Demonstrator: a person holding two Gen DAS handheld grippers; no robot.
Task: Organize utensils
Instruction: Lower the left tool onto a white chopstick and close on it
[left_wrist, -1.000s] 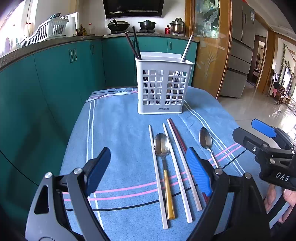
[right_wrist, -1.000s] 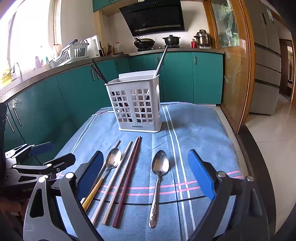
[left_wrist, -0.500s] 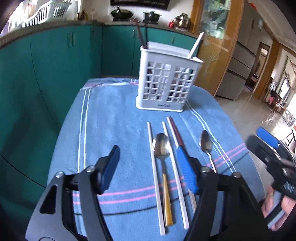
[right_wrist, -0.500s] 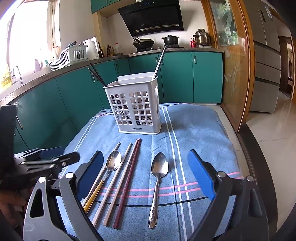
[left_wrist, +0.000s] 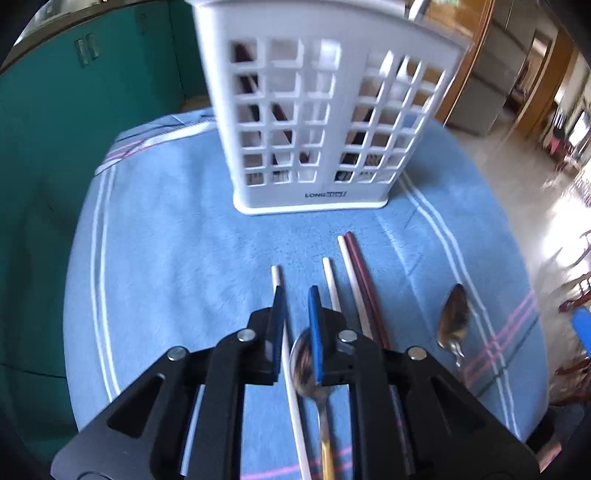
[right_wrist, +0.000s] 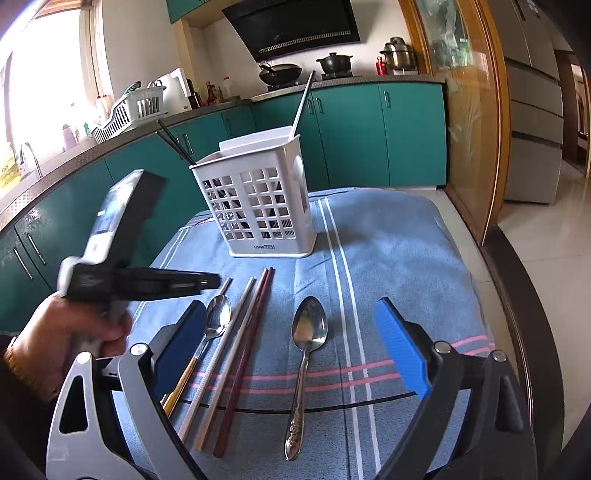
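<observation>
your left gripper (left_wrist: 297, 328) hides much of what sits beneath it: the white chopstick (left_wrist: 291, 387) runs between its blue pads (left_wrist: 315, 332), but its far tip alone shows clear beyond them, and the gold-handled spoon (left_wrist: 308, 373) has its bowl half covered by the right pad. the pads stand close together with a narrow gap; whether they actually pinch the chopstick or the spoon you cannot tell from either view. in the right wrist view that gripper is blurred and seen side-on, so no help there.

your right gripper (right_wrist: 291, 354) is spread wide, holding nothing, low over the blue towel (right_wrist: 399, 251); the silver spoon (right_wrist: 308, 332) lies between its pads, apart from both.

the white utensil basket (left_wrist: 317, 122) stands upright at the far end of the towel, its top cut off in the left view. dark chopsticks and a metal handle (right_wrist: 303, 103) lean out of it; what else is inside is hard to make out through the grid.

beside the gold-handled spoon lie two more pale chopsticks and a dark red chopstick (right_wrist: 247, 354), parallel, pointing at the basket. teal cabinets (right_wrist: 351, 136) ring the table.
</observation>
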